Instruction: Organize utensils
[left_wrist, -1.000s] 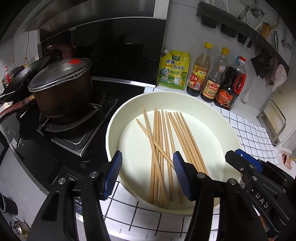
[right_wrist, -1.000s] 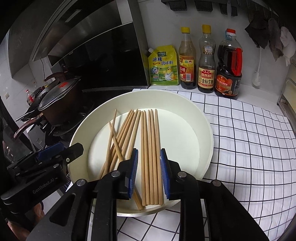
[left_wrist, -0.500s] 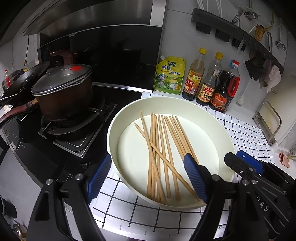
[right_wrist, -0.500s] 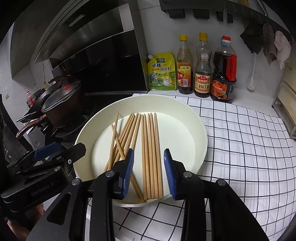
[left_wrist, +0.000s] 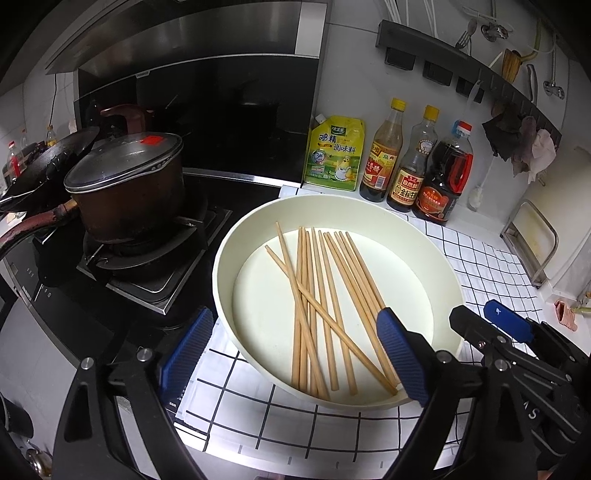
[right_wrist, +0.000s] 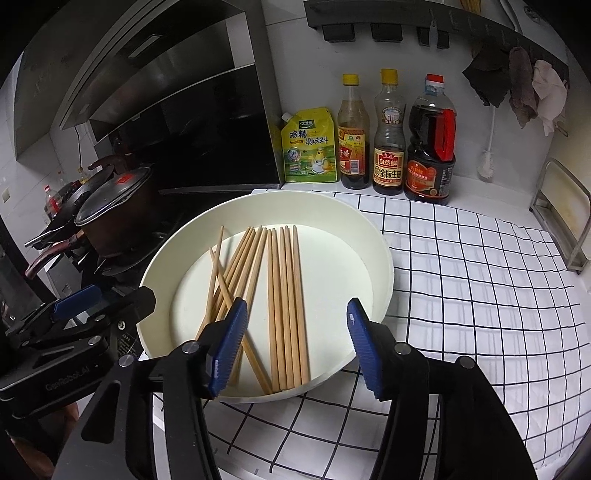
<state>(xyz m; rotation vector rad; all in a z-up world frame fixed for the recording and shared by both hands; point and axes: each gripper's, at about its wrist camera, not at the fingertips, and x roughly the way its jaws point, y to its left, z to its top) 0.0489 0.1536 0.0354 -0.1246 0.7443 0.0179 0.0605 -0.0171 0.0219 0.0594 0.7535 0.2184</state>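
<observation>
Several wooden chopsticks (left_wrist: 321, 302) lie in a round cream tray (left_wrist: 236, 236) on the checked cloth; one lies crossed over the others. They also show in the right wrist view (right_wrist: 284, 302), in the same tray (right_wrist: 380, 258). My left gripper (left_wrist: 295, 350) is open wide and empty, just above the tray's near rim. My right gripper (right_wrist: 295, 343) is open and empty above the near ends of the chopsticks. Each gripper shows at the edge of the other's view.
A lidded dark pot (left_wrist: 125, 192) sits on the gas hob at left, with a wok (left_wrist: 40, 173) behind it. A yellow seasoning pouch (left_wrist: 334, 155) and three sauce bottles (left_wrist: 413, 170) stand at the wall. A metal rack (right_wrist: 565, 210) stands at right.
Both grippers have pulled back from the tray and opened wider. The chopsticks have not moved.
</observation>
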